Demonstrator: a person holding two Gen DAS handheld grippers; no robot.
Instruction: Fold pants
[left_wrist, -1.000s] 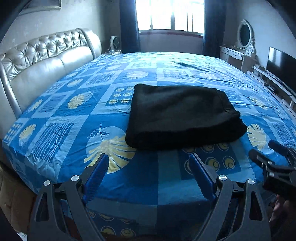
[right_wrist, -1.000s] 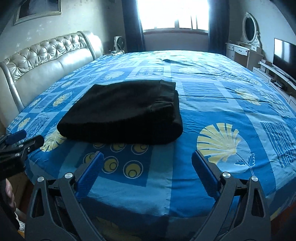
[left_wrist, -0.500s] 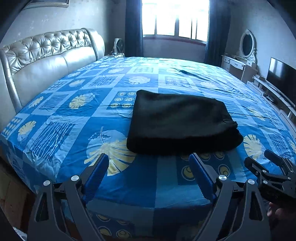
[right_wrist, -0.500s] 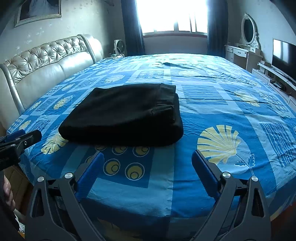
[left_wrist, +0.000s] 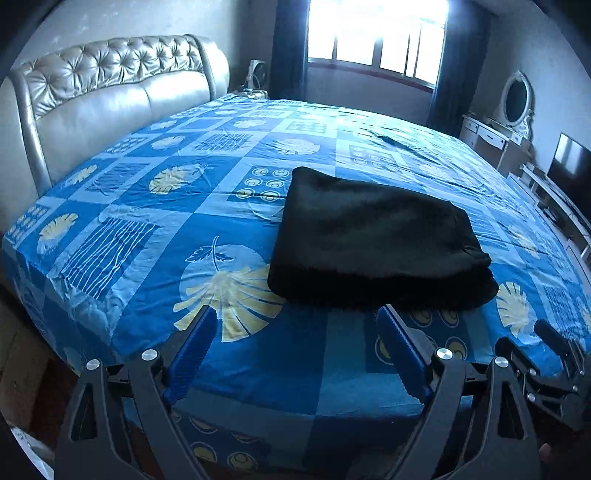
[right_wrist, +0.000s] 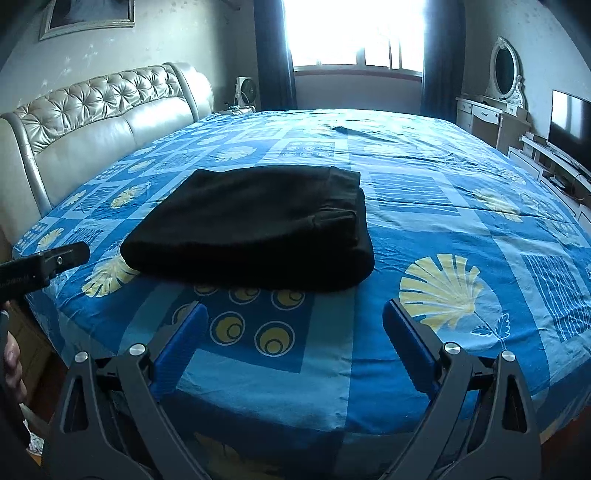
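Pants (left_wrist: 373, 240), black and folded into a thick rectangle, lie where they did a second ago on the blue patterned bedspread (left_wrist: 207, 177). Both the left gripper (left_wrist: 295, 332) and right gripper (right_wrist: 293, 328) hang spread wide and empty short of the near fold, though the left view has since rolled, tilting the bed.

A wide bed (left_wrist: 155, 258) with a blue patchwork sheet of yellow leaf and circle prints carries folded black pants (left_wrist: 373, 240), a thick rectangular bundle lying flat near its front edge.
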